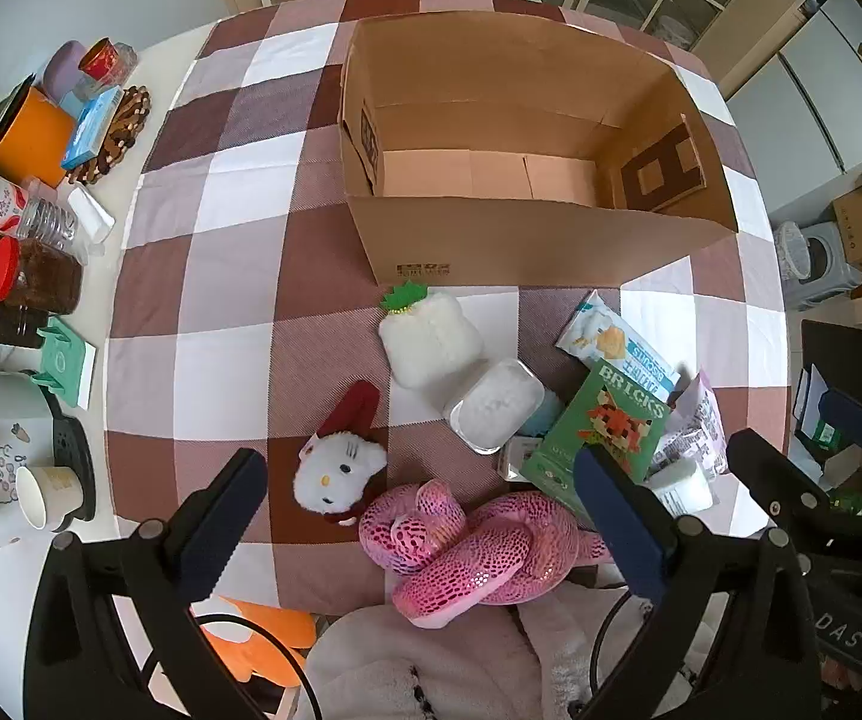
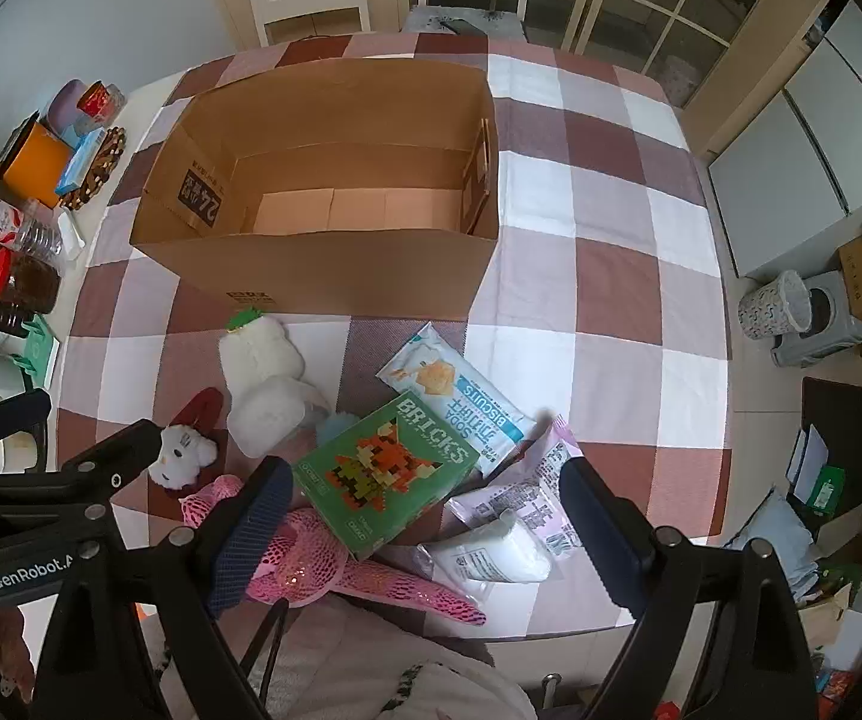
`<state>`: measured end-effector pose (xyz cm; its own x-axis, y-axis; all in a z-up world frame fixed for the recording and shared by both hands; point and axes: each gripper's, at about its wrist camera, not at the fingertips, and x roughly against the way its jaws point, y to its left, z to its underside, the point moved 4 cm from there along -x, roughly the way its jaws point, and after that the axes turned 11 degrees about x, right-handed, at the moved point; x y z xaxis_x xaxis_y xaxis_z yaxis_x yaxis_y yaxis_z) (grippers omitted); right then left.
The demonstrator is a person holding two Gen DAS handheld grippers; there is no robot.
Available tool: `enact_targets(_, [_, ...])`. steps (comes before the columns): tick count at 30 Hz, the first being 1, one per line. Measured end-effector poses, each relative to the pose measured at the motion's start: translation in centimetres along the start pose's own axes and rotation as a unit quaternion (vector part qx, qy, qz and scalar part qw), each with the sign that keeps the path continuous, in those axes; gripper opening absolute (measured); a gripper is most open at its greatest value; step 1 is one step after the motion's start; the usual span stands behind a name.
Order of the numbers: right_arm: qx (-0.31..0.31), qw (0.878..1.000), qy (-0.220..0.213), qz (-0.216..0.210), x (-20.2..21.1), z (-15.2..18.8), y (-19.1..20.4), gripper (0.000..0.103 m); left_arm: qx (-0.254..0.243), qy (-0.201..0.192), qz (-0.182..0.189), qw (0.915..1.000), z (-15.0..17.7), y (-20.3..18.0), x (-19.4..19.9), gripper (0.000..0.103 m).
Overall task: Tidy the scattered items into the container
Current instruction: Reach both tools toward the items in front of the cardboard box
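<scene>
Low in both frames, left gripper (image 1: 419, 516) and right gripper (image 2: 425, 516) hover jaws spread over scattered toys, cardboard box (image 1: 491, 252) empty, ready for loading.

Toys and packets (image 2: 458, 402) lie before the cardboard box (image 2: 335, 276) on the table (image 2: 611, 312)

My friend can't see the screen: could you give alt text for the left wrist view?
An empty cardboard box stands open on a checked tablecloth, with toys and snacks scattered in front: a white cat plush, a pink snake plush, a green Bricks box and a biscuit packet. The open left gripper hovers above them.
</scene>
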<state>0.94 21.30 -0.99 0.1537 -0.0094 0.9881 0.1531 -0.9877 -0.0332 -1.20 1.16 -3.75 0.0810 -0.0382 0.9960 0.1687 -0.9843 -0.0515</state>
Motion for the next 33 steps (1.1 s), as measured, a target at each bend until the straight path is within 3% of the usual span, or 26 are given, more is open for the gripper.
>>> enact_targets(33, [0.017, 1.0, -0.015, 0.01, 0.1, -0.37, -0.04, 0.093, -0.023, 0.003, 0.002, 0.9997, -0.45, 0.14, 0.05, 0.103])
